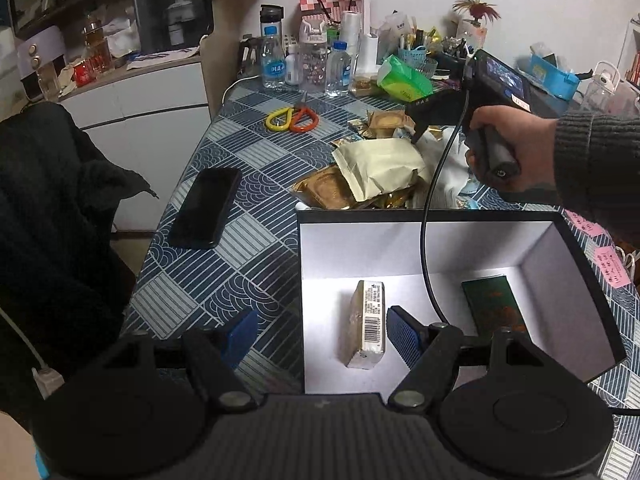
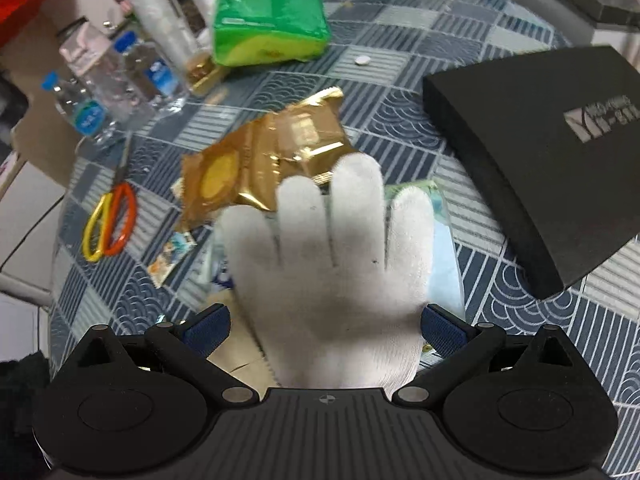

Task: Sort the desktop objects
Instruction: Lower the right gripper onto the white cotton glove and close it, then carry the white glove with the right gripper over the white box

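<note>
Here, left gripper (image 1: 320, 330) with jaws spread wide, nothing between them, hovering over the near left rim of an open box (image 1: 420, 240) on the desk (image 1: 224, 248). Inside the box, a barcoded pack (image 1: 366, 322) and a green packet (image 1: 494, 306), well apart. Beyond the box, a heap of gold wrappers (image 1: 332, 190) under a cream pouch (image 1: 378, 168).

Right gripper (image 2: 326, 330) with jaws parted too, a white glove (image 2: 332, 268) lying between them; contact not clear. Past the fingertips, gold snack packets (image 2: 272, 156). Farther out, scissors (image 2: 110, 222) to the left, green tissue pack (image 2: 268, 28) behind, black lid (image 2: 540, 160) to the right.
</note>
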`<state>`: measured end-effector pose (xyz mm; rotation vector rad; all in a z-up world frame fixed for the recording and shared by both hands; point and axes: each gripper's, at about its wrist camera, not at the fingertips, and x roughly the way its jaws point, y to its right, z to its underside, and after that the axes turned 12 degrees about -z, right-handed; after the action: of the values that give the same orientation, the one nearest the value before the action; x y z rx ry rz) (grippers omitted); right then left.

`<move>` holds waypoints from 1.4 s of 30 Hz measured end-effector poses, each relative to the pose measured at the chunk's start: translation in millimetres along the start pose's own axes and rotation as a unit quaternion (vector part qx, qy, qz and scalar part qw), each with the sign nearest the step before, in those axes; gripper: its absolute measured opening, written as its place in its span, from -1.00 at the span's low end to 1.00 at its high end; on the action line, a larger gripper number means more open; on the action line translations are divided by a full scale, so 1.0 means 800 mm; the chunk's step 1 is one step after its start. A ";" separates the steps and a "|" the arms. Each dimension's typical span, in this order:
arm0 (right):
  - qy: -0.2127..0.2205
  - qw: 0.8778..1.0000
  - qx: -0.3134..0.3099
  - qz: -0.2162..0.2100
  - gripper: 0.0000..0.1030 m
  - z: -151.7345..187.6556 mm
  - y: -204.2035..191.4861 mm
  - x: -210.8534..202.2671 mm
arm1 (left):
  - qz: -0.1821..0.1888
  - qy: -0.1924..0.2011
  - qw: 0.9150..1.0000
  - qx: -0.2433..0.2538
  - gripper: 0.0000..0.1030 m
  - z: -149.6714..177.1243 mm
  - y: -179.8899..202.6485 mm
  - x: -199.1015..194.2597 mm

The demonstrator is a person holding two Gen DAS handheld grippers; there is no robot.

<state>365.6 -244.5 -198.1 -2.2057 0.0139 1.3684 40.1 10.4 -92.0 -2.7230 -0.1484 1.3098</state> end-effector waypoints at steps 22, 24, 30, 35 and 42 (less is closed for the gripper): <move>0.082 0.996 -0.029 -0.037 -0.58 0.006 0.003 -0.107 | 0.020 0.021 1.000 0.008 0.66 0.007 0.009 -0.032; 0.091 0.994 -0.026 -0.044 -0.58 0.007 0.003 -0.128 | 0.023 0.027 0.999 0.008 0.66 0.010 0.011 -0.042; 0.115 0.991 -0.029 -0.063 -0.58 0.016 0.007 -0.191 | 0.030 0.043 0.999 0.014 0.66 0.022 0.015 -0.068; 0.128 0.988 -0.034 -0.082 -0.58 0.035 0.009 -0.239 | 0.035 0.059 0.998 0.014 0.66 0.032 0.015 -0.092; 0.138 0.984 -0.063 -0.093 -0.58 0.074 0.002 -0.285 | 0.037 0.075 0.996 0.006 0.66 0.044 0.008 -0.116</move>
<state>205.9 -279.7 -29.0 -2.4176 -0.1781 0.9787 -45.0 -6.8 -43.1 -2.8287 -0.0277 1.1133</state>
